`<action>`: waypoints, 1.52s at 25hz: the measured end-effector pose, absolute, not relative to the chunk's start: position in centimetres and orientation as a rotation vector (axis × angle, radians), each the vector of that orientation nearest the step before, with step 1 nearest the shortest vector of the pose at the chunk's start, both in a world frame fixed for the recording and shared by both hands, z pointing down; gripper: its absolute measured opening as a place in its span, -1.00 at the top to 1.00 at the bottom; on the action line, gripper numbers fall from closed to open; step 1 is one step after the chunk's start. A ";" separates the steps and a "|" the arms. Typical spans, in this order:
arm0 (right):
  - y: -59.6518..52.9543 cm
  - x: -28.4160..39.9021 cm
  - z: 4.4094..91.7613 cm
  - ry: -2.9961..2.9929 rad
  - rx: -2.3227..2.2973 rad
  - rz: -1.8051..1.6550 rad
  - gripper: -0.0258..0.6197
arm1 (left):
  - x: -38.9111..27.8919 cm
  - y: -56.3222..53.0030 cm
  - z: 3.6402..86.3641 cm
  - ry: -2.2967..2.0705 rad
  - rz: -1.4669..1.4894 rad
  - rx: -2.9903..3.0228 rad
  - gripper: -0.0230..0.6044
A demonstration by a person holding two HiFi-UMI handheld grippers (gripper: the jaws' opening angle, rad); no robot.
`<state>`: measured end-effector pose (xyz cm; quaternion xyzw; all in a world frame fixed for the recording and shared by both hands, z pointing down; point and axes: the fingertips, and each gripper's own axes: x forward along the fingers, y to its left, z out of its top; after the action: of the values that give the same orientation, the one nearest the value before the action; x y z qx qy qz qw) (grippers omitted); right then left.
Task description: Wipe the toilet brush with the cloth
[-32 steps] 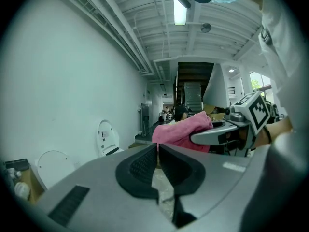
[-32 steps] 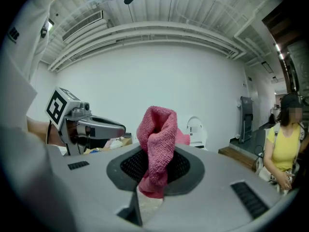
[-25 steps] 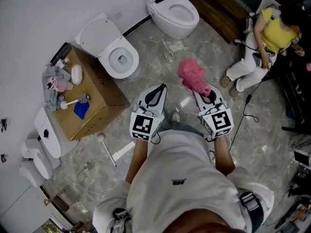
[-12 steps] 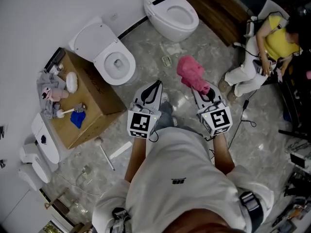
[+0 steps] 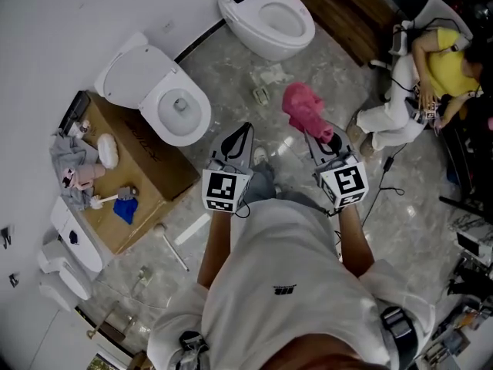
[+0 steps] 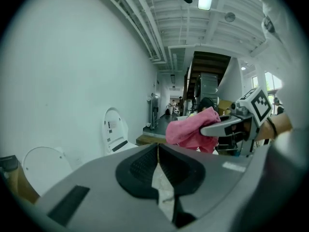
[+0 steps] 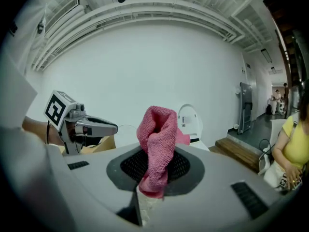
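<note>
My right gripper [image 5: 314, 135] is shut on a pink cloth [image 5: 302, 108], which bunches up above its jaws [image 7: 157, 132]. The left gripper [image 5: 246, 129] is shut and empty, its pads meeting along a thin seam [image 6: 158, 150]. Both are held side by side at chest height above the marble floor. From the left gripper view I see the cloth [image 6: 188, 129] and the right gripper [image 6: 217, 127] beside me. A white brush [image 5: 106, 200] lies on the cardboard box [image 5: 150, 164] far to the left, apart from both grippers.
Two white toilets stand ahead, one [image 5: 173, 106] by the box and one [image 5: 269, 18] farther back. A blue rag [image 5: 125, 209] and other cloths lie on the box. A long-handled stick [image 5: 173, 247] lies on the floor. A person in yellow [image 5: 439, 56] sits at the right.
The head view has swung, so the box and toilets slid down and left. Both grippers stay side by side, the cloth still in the right one.
</note>
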<state>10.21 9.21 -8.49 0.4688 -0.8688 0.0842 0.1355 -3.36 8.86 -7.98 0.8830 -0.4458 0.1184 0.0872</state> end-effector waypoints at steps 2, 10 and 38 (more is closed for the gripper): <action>7.3 10.0 -7.2 -2.494 1.360 0.268 0.73 | -4.0 6.7 -6.6 -1.321 0.363 2.608 0.87; 0.7 8.5 -1.0 -2.414 1.341 0.359 0.73 | -6.4 -1.0 -0.7 -1.315 0.379 2.503 0.87; -18.1 7.8 27.8 -2.316 1.129 0.529 0.73 | -6.0 -17.7 29.5 -1.332 0.506 2.273 0.87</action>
<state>7.77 -18.07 27.76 0.4153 -0.8519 0.1944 0.2529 -6.04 -17.70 29.49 0.8250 -0.4837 0.1836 0.2275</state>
